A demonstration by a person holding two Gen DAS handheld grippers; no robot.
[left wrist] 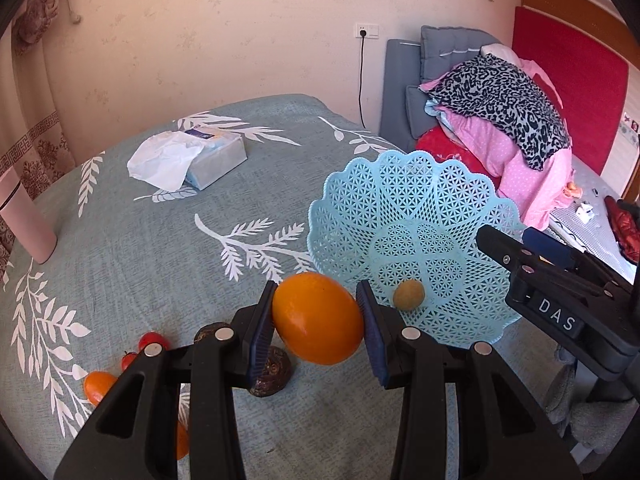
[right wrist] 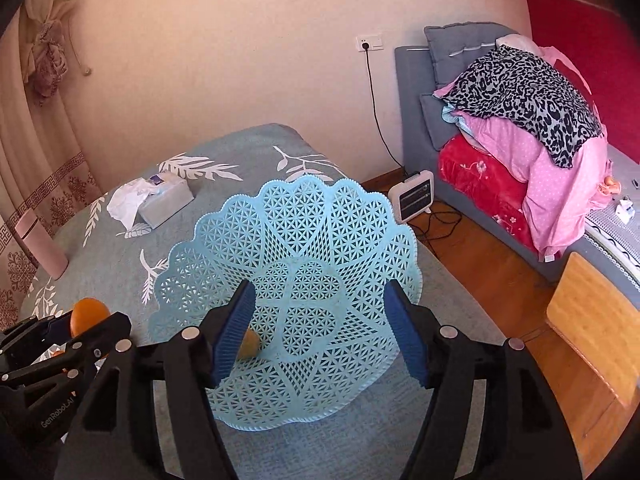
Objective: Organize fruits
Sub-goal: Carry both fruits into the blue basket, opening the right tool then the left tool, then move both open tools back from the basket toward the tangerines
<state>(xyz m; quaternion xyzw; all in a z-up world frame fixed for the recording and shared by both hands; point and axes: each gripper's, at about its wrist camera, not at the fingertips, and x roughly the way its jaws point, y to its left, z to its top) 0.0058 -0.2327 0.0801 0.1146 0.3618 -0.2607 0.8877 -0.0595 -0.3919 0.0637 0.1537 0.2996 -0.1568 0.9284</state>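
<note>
Nearest to us, the left tongs [left wrist: 318,316] grip a large orange [left wrist: 318,318] between their blue pads, lifted above the table [left wrist: 160,240], just beside the near-left rim of the basket. Under and behind these tongs some fruits lie on the cloth near the table's near edge: two dark brown round fruits [left wrist: 272,372], two small red tomatoes [left wrist: 150,342] and a smaller orange fruit [left wrist: 96,386], partly hidden by the tongs.

The right tongs [right wrist: 320,328] are spread wide and hold nothing; we see them above the near part of the light blue lattice basket [right wrist: 320,232]. The basket stands toward the right edge of the table and looks tilted, its far rim higher. Inside it lies only one small tan-brown fruit [left wrist: 408,294], on the bottom at the near-left side.

Farther away, toward the far-left part of the table, lies a tissue box [left wrist: 218,156] with white paper coming out. At the left edge stands a pink cylinder [left wrist: 24,224].
</note>
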